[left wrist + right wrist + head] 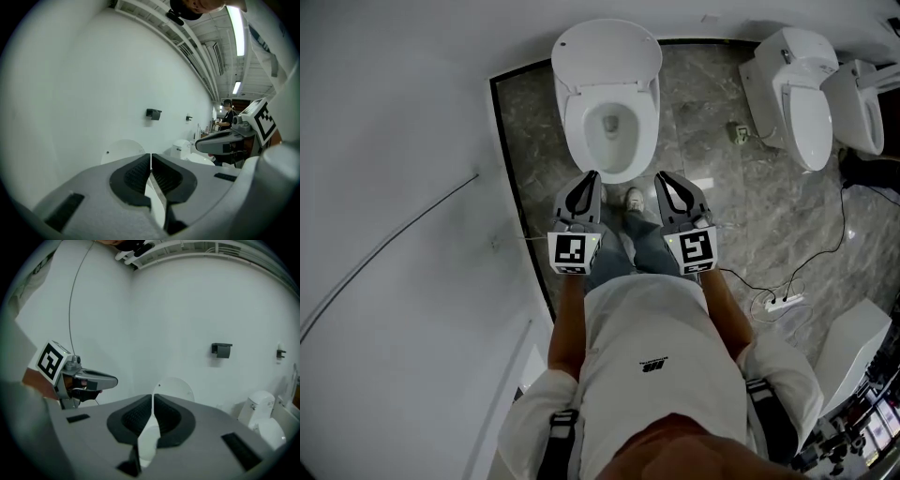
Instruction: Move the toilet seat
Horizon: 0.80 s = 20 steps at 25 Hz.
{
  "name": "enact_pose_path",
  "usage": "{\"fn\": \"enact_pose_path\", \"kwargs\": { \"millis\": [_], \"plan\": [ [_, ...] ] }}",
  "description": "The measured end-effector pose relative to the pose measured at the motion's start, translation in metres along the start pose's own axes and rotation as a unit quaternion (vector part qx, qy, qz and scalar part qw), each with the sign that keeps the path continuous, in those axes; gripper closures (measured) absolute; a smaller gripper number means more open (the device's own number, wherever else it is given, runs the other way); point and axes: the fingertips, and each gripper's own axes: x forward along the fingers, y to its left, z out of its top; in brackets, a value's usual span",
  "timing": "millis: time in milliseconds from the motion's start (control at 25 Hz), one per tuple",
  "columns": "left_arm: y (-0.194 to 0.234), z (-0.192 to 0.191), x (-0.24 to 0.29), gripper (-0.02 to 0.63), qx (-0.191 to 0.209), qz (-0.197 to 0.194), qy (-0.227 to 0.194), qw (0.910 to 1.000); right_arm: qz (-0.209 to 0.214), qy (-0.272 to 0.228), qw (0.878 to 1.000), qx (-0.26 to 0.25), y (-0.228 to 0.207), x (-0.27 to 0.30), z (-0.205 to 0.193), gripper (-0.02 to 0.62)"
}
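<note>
A white toilet (pixel 581 141) stands against the wall ahead, its lid (pixel 605 52) raised upright and the bowl open, the seat ring lying around it. Both grippers hover side by side just short of the bowl's front rim, touching nothing. My left gripper (pixel 592 174) is shut and empty, and so is my right gripper (pixel 661 176). In the left gripper view the shut jaws (pixel 151 155) point at the raised lid (pixel 123 149). In the right gripper view the shut jaws (pixel 153 396) point at the same lid (pixel 174 387).
Two more white toilets (pixel 797 89) (pixel 855 103) stand to the right. A power strip (pixel 783 300) with cables lies on the marble floor. The white wall (pixel 412 187) is close on the left. A white box (pixel 853 347) stands at the right.
</note>
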Motion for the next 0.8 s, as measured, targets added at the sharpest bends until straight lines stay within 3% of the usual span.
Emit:
{"fn": "enact_pose_path", "kwargs": {
  "millis": [440, 800],
  "plan": [
    [0.021, -0.054, 0.026, 0.571, -0.014, -0.046, 0.044, 0.9979, -0.056, 0.034, 0.998, 0.026, 0.001, 0.036, -0.040, 0.560],
    [0.035, -0.110, 0.046, 0.571, -0.028, -0.067, 0.087, 0.9936, -0.083, 0.080, 0.992, 0.053, -0.002, 0.055, -0.097, 0.560]
  ]
}}
